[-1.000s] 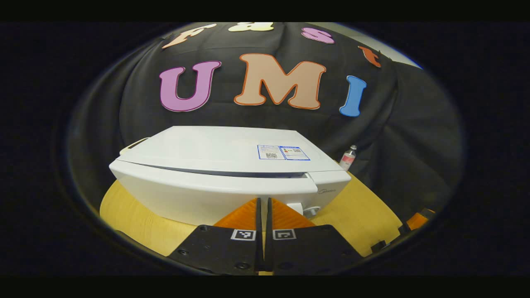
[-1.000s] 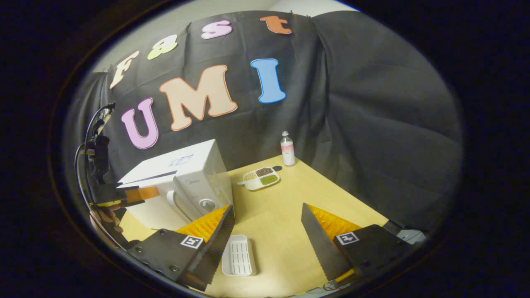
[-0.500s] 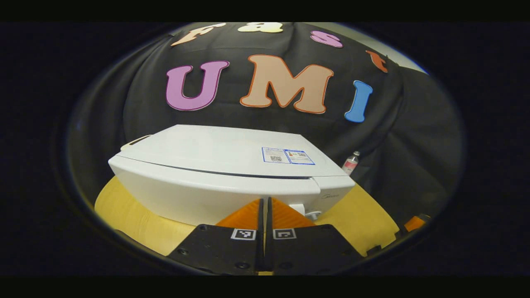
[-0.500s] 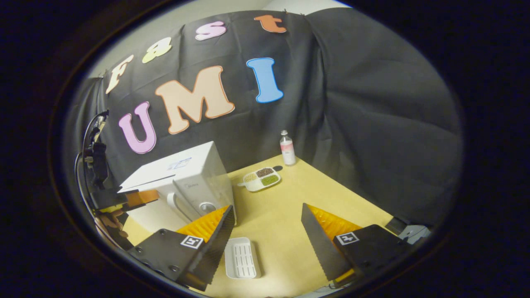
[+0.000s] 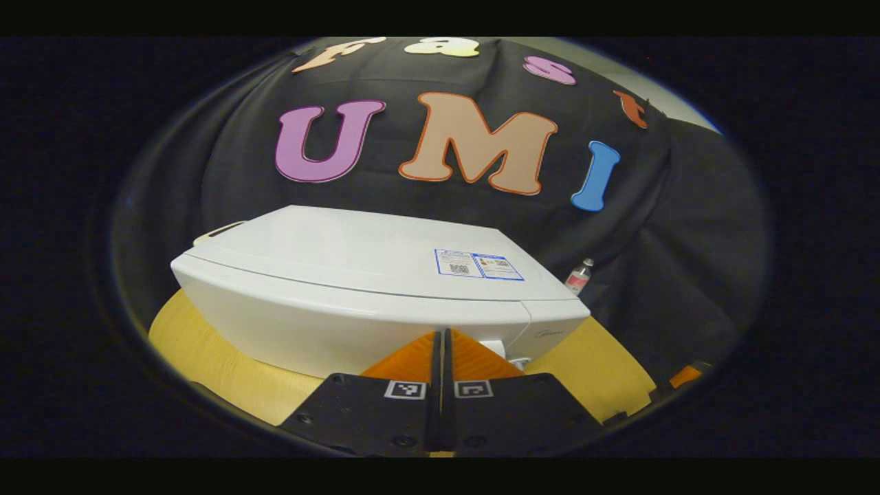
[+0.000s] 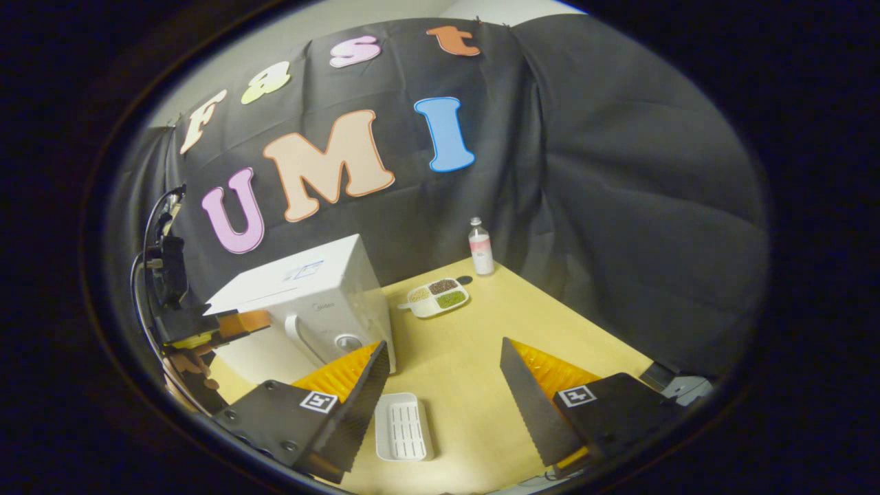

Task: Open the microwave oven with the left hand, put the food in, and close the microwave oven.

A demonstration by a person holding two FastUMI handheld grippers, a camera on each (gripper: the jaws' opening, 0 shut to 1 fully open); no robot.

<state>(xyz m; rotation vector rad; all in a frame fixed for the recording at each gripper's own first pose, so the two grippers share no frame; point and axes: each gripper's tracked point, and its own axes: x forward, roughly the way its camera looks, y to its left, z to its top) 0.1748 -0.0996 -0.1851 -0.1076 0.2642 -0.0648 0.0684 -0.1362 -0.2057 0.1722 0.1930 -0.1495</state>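
Microwave door seems shut; food tray waits on the worktop.
I judge opening comes next: left tongs closed at the door, right tongs agape.

The microwave oven is plain white, with a small blue-bordered white sticker on its top; the table is pale yellow wood; the near tray is white with ribbed slots; the far divided dish is white, holding brown, green and beige fillings; the bottle is clear with a pink label and white cap.
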